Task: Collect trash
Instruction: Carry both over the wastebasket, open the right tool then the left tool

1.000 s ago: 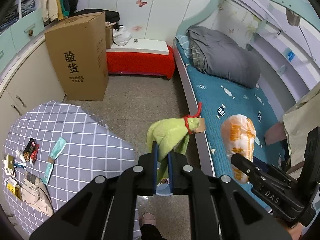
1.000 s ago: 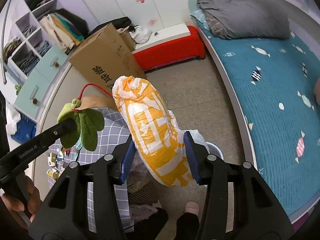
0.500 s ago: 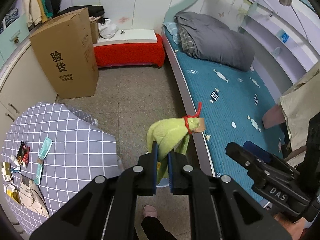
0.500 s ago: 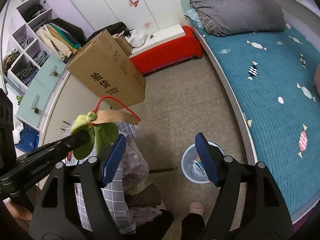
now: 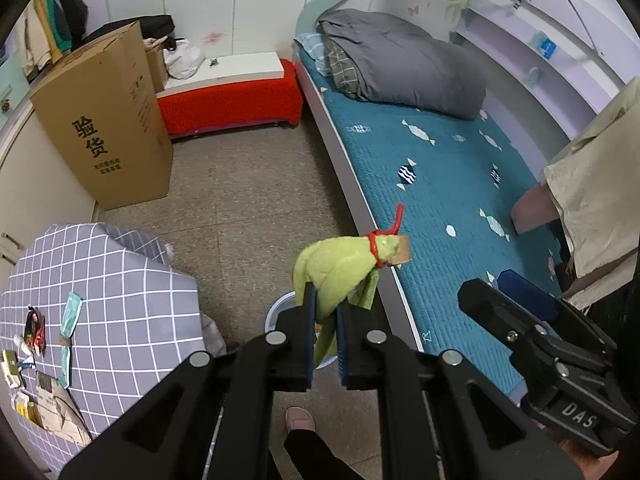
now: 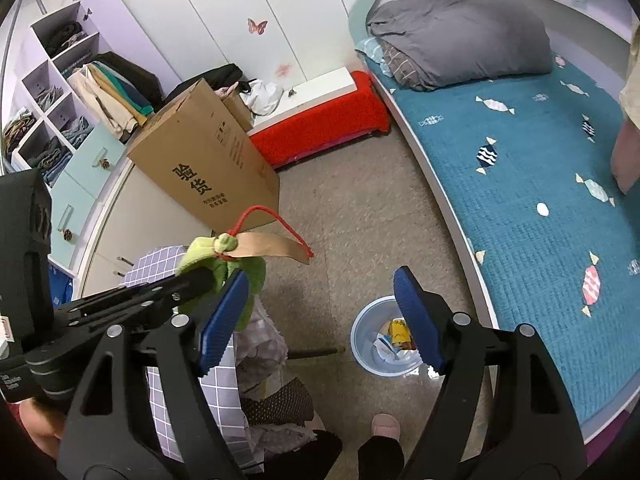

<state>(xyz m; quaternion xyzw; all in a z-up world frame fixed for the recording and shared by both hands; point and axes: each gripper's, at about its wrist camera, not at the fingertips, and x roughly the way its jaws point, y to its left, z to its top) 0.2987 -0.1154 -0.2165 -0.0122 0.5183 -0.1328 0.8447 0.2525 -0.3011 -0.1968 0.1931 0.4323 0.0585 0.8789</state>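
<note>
Left gripper (image 5: pixel 324 330) is clamped on a green cloth bundle (image 5: pixel 340 266) tied with red string, right over the blue bin (image 6: pixel 386 340). Right gripper (image 6: pixel 320 316) is opening, nothing between its jaws. Bin already holds wrappers; table (image 5: pixel 132 312) litter looks left to collect.

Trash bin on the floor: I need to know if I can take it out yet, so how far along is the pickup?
Not yet. Done: the bin already holds wrappers, including an orange-and-yellow one. In hand: the left gripper is shut on a green cloth bundle over the bin; the right gripper is opening, empty. Left: wrappers and paper on the checked table.
</note>
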